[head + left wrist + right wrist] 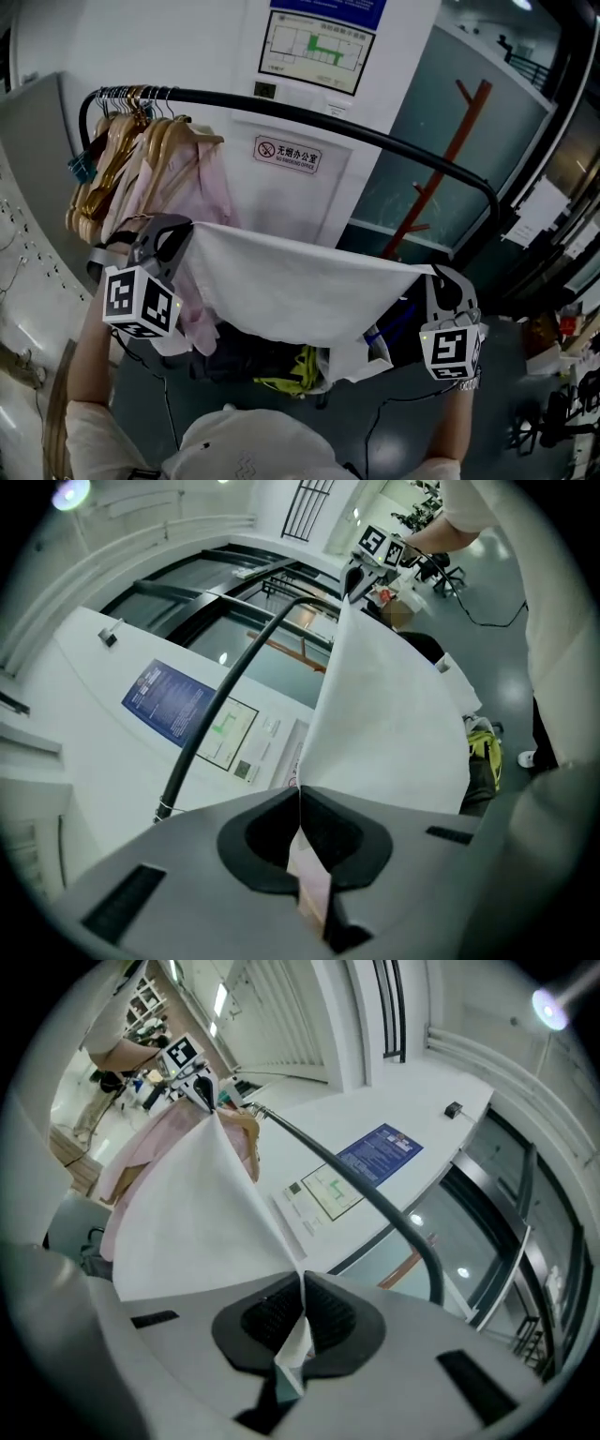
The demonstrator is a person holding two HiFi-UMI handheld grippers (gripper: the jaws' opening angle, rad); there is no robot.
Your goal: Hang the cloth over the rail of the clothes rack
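A white cloth (291,286) is stretched between my two grippers, below and in front of the black rail (356,131) of the clothes rack. My left gripper (183,230) is shut on the cloth's left corner. My right gripper (433,274) is shut on its right corner. In the left gripper view the cloth (384,724) runs from the closed jaws toward the other gripper, with the rail (234,677) to its left. The right gripper view shows the cloth (197,1213) pinched between the pads, and the rail (375,1204) arching past on the right.
Wooden hangers (108,159) and a pink garment (202,202) hang at the rail's left end. A red-brown coat stand (441,169) stands behind on the right. Dark and yellow-green things (281,370) lie on the floor under the cloth. A white wall with signs (291,155) is behind the rack.
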